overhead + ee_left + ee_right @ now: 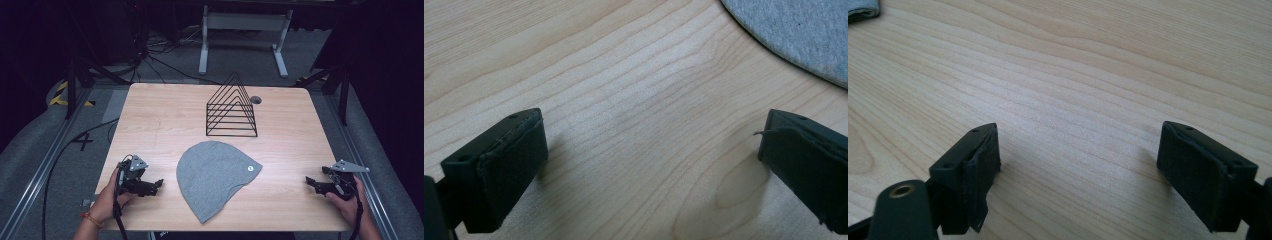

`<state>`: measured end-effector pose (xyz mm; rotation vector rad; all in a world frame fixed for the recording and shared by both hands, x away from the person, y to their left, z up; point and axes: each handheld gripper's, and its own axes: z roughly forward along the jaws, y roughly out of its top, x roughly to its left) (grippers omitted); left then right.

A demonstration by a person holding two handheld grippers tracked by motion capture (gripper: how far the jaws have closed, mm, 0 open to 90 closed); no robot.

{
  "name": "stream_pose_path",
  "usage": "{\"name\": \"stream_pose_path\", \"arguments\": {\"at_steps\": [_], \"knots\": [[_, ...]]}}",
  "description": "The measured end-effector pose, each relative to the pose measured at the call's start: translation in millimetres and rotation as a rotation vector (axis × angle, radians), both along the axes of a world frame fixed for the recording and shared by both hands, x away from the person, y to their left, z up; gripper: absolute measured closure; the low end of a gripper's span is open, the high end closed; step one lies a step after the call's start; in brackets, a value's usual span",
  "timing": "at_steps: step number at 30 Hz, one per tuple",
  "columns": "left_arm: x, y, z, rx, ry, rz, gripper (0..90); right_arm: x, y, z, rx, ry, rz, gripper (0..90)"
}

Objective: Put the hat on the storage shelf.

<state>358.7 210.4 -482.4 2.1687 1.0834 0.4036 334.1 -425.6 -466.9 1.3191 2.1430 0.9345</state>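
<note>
High view: table (150, 115), hat (212, 175), rack (231, 107), two grippers.
Grey hat lies flat at the near centre, just in front of the black wire rack. Left gripper (159, 184) sits just left of the hat, right gripper (310, 182) well apart to its right; both have jaws spread wide, holding nothing.

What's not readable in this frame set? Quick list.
- Round tag on the grey beanie: high view, too small to read.
- Beanie's underside: hidden by its own fabric, since it lies flat on the table.
- Beanie in the left gripper view: cut off by the top right edge, leaving just a curved rim.
- Wire rack: high view, count of its thin triangular dividers too fine to settle.
- Room behind the table: too dark.
</note>
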Motion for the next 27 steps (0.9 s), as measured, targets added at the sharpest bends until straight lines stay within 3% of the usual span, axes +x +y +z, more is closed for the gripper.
{"name": "stream_pose_path", "arguments": {"at_steps": [11, 14, 15, 16, 18, 20, 23, 27], "knots": [[0.5, 1.0, 1.5, 0.016, 0.002, -0.009, 0.4, 0.3, 0.8, 0.2, -0.005, 0.001, -0.004, 17.1], [-1.9, 1.1, 3.8, 0.016, 0.019, -0.034, 7.1, 2.2, 0.1, 1.1, -0.006, 0.009, 0.012, 17.2], [-3.3, 2.3, 5.1, 0.015, 0.012, -0.075, 7.1, 3.3, -0.6, 2.0, -0.016, 0.018, 0.023, 17.4], [-3.6, 1.9, 5.7, 0.019, 0.012, -0.074, 11.4, 5.6, -0.8, 5.4, -0.027, 0.047, 0.033, 22.7], [-4.4, -0.7, 8.5, 0.032, 0.036, -0.066, 12.6, 7.7, -1.0, 8.8, -0.041, 0.054, 0.065, 29.3], [-5.2, -2.7, 9.0, 0.028, 0.038, -0.067, 16.0, 9.0, -0.4, 9.4, -0.049, 0.049, 0.088, 28.5], [-8.0, -10.9, 11.4, 0.042, 0.051, -0.125, 16.3, 14.9, 6.5, 18.1, -0.035, 0.030, 0.134, 33.3], [-9.4, -21.7, 13.3, 0.033, 0.057, -0.135, 23.3, 27.5, 31.6, 38.6, -0.086, -0.005, 0.225, 42.5]]}}
